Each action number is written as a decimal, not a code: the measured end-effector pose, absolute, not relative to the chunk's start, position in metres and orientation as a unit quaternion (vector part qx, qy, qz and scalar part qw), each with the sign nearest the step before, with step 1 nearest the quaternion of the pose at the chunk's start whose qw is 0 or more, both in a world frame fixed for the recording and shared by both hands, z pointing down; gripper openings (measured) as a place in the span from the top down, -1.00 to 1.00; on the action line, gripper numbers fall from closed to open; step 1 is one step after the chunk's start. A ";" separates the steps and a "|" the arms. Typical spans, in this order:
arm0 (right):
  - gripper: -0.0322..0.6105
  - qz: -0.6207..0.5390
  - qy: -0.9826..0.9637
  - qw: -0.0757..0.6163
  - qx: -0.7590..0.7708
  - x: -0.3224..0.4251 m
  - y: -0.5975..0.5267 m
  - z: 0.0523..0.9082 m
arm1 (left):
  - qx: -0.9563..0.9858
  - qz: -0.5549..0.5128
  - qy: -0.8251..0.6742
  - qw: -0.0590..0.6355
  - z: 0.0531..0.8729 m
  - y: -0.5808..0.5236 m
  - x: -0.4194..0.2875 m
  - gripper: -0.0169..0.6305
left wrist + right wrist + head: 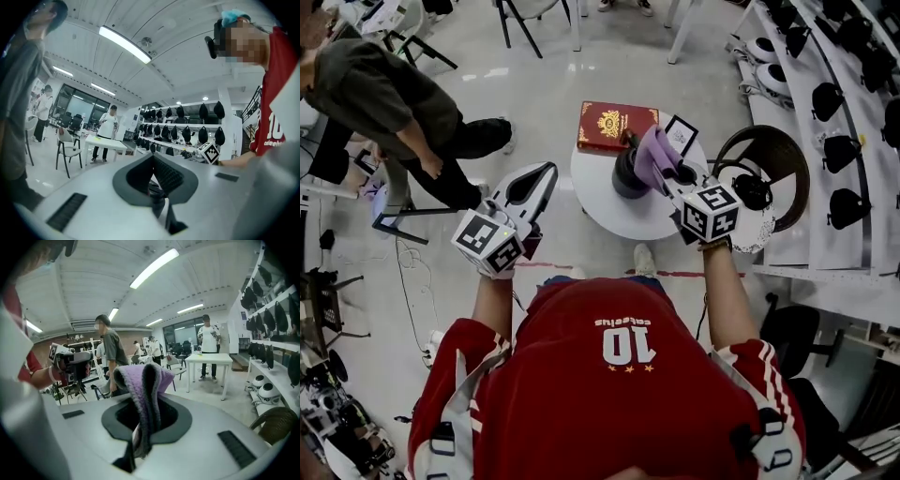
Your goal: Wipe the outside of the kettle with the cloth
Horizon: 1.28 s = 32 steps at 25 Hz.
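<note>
Right gripper (667, 170): jaws clenched on the purple cloth (651, 150). In the right gripper view the cloth (140, 380) drapes over the jaw tips and hangs down between them.

Kettle (627, 178): dark, upright on the round white table (619, 221), just near of the red book (614, 125). I see the cloth over the kettle's upper right side; I cannot confirm contact.

Left gripper (546, 173): held left of the table, off its edge, well apart from the kettle. In the left gripper view I read its jaws (152, 159) closed together with nothing between them.
</note>
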State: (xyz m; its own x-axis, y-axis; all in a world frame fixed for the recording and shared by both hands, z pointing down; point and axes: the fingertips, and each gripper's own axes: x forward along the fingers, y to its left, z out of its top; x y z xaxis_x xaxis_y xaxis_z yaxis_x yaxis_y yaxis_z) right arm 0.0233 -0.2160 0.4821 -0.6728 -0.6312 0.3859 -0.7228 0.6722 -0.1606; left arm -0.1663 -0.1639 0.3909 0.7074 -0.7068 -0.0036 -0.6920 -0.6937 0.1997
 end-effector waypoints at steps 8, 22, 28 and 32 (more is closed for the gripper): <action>0.76 0.136 -0.917 0.143 0.346 0.068 -0.257 0.476 | 0.909 -0.030 -0.406 0.092 0.393 -0.190 -0.118 0.92; 0.76 0.135 -0.936 0.186 0.267 0.093 -0.310 0.521 | 0.862 -0.026 -0.496 0.101 0.396 -0.208 -0.091 0.93; 0.76 0.107 -0.942 0.225 0.224 0.087 -0.325 0.557 | 0.835 -0.024 -0.541 0.102 0.403 -0.202 -0.092 0.92; 0.76 0.080 -0.943 0.262 0.188 0.081 -0.335 0.582 | 0.816 -0.022 -0.568 0.104 0.407 -0.195 -0.089 0.93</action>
